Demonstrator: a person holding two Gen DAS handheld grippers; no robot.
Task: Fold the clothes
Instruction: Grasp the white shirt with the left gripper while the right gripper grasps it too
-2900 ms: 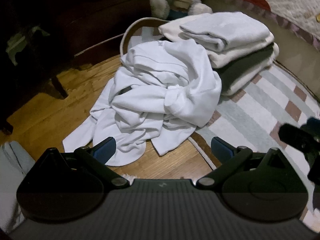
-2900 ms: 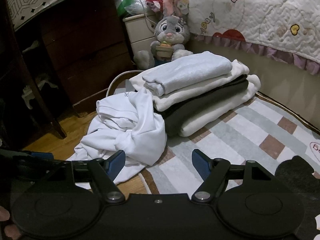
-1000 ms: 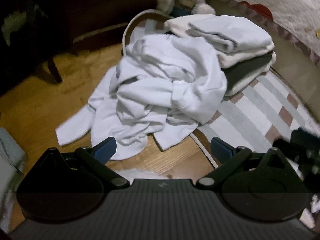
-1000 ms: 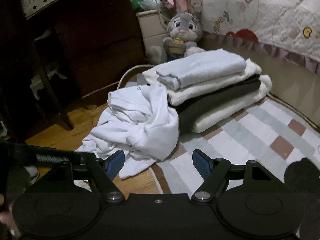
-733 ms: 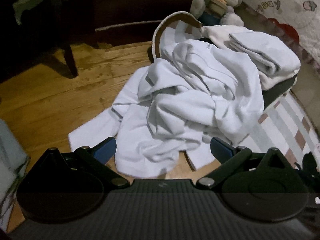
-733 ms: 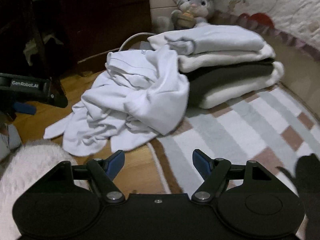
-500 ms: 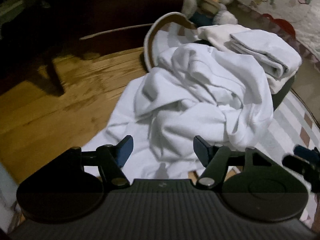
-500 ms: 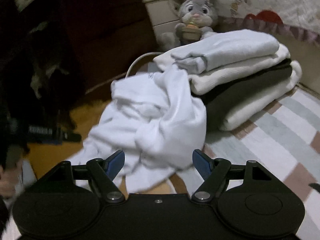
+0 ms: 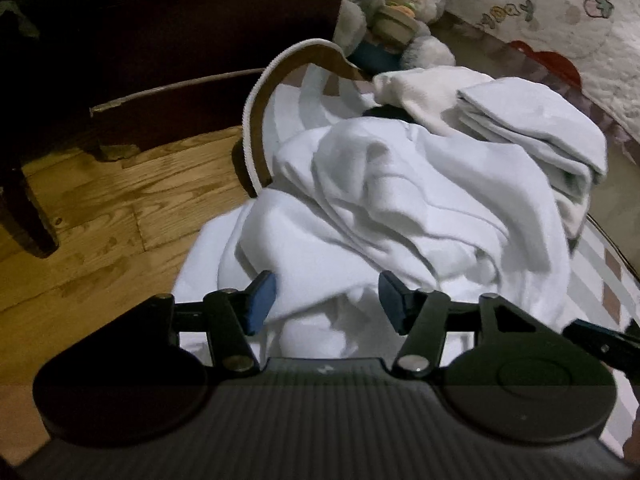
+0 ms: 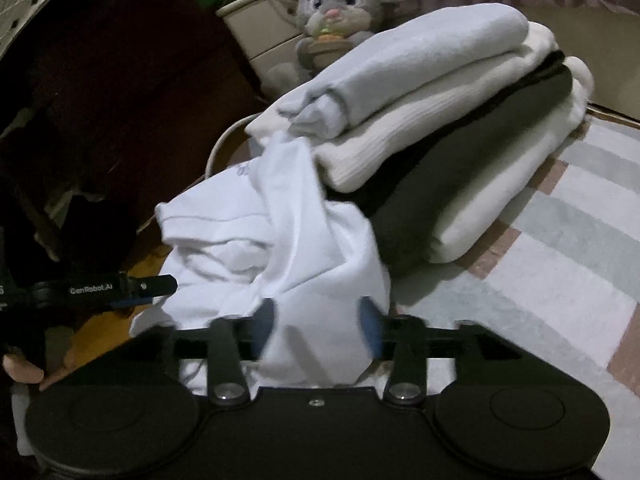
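since soft, light and limp, the crumpled white shirt [image 9: 400, 208] likely sags and slips unless pinched on a firm hem or shoulder seam; heaped at 12 o'clock of both tongs, half on wood floor [image 9: 100, 208], half on striped rug [image 10: 560, 240], against the folded stack [image 10: 440, 120] at 2 o'clock. left gripper [image 9: 326, 300] low, level, pads parted around a fold; right gripper [image 10: 316, 324] likewise, blurred, narrowing about cloth, grip not yet certain.
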